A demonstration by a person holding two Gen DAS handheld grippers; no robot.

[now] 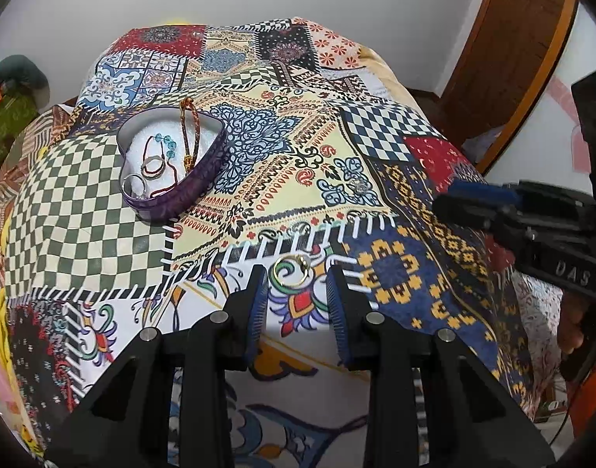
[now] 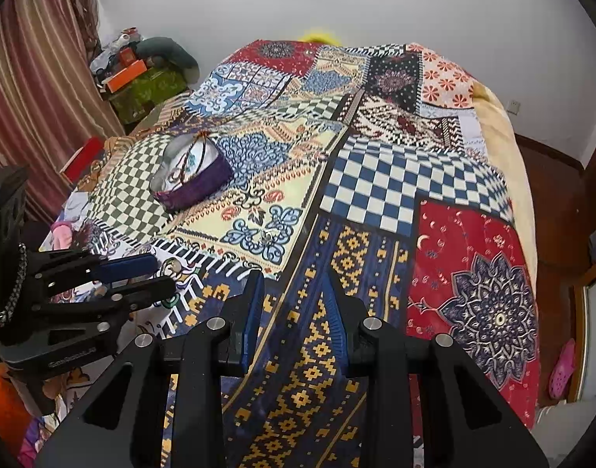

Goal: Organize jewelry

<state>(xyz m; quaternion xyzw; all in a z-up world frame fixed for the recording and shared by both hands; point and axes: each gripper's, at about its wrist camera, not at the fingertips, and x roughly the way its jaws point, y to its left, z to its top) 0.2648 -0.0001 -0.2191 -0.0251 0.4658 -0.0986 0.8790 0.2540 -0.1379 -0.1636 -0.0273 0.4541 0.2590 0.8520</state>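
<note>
Jewelry lay in two places on a bed: most of it in a box, two loose pieces out on the cover.

Patchwork bedspread (image 1: 305,148) filled both views, checks and paisley panels in cream, blue, red and green. White wall behind it; striped curtain (image 2: 32,89) at the left of the right wrist view, wooden door (image 1: 520,50) at the right of the left wrist view.

Purple heart-shaped box (image 1: 169,156) sat open on the green-and-cream checked panel, white lining showing. Inside: a braided red-and-gold cord bracelet (image 1: 188,132) leaning against the rim, a string of blue-green beads (image 1: 166,142), a thin red cord, and silver rings (image 1: 136,185) near the near wall.

Left gripper (image 1: 296,286) pointed down at the cover, jaws part open and empty, pads clear of everything. A gold ring (image 1: 292,271) lay flat on the bedspread just ahead of the fingertips, in line with the gap, not touched.

Right gripper (image 2: 294,284) hung over the blue-and-gold patterned panel, jaws likewise part open, nothing between them. It stood well apart from the box.

A small silvery piece (image 1: 359,185) rested on the blue scrollwork motif, between the box and the right gripper; too small to tell what kind.
</note>
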